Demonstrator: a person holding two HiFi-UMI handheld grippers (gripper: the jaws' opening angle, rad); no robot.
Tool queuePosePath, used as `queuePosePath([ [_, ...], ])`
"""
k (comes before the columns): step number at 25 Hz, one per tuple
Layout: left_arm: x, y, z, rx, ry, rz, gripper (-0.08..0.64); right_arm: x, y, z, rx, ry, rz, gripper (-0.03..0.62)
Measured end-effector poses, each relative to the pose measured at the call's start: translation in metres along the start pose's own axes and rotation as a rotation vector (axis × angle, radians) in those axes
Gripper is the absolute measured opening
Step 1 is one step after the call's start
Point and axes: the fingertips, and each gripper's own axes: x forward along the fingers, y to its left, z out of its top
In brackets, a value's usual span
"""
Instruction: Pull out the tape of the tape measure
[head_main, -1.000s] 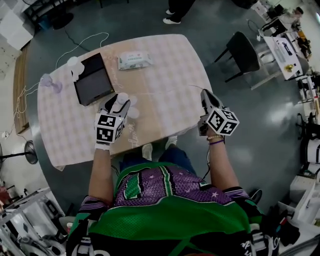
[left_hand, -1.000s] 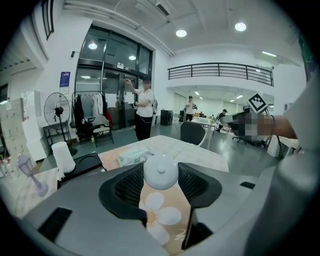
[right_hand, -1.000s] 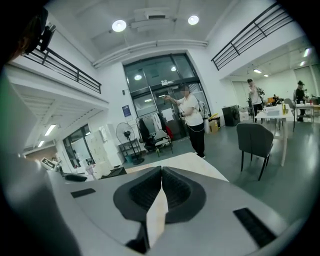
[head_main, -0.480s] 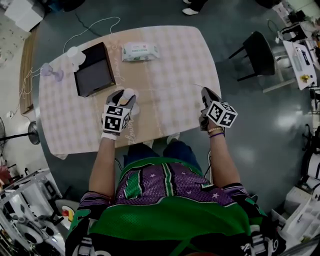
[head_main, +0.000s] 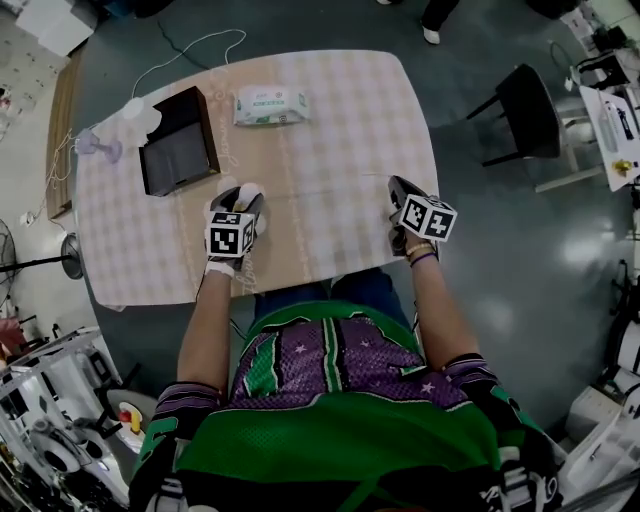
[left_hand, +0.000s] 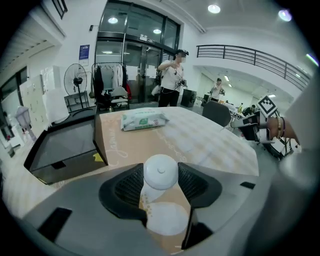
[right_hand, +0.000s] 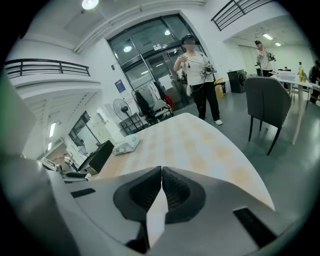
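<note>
A round white tape measure (left_hand: 160, 172) sits between the pads of my left gripper (left_hand: 160, 181), which is shut on it just above the checked table (head_main: 330, 120). In the head view the left gripper (head_main: 245, 193) hangs over the table's near middle with the white case (head_main: 249, 190) at its tip. A thin pale tape (head_main: 330, 181) runs rightwards from it to my right gripper (head_main: 395, 184) near the table's right edge. The right gripper (right_hand: 161, 172) has its jaws pressed together, with a narrow white strip (right_hand: 157, 215) between them.
A dark open box (head_main: 178, 152) stands on the table behind the left gripper, and a pack of wet wipes (head_main: 270, 104) lies at the far side. A small lilac fan (head_main: 95, 146) and a white cable sit at the left edge. A black chair (head_main: 525, 110) stands right of the table. A person (left_hand: 172, 80) stands beyond.
The head view has shifted. My right gripper now sits a little further in over the table's right edge. Both grippers keep their grips.
</note>
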Motion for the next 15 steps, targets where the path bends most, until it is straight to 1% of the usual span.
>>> queuePosePath([
  [6, 0.024, -0.011, -0.023, -0.035, 0.070, -0.009, 0.239, 0.025, -0.020, -0.007, -0.026, 0.053, 0.010, 0.012],
  [12, 0.039, -0.006, -0.037, -0.045, 0.117, 0.024, 0.239, 0.039, -0.030, -0.018, -0.024, 0.084, 0.013, 0.014],
  [15, 0.043, -0.011, -0.039, -0.041, 0.135, 0.035, 0.239, 0.038, -0.038, -0.020, -0.034, 0.104, 0.003, 0.015],
])
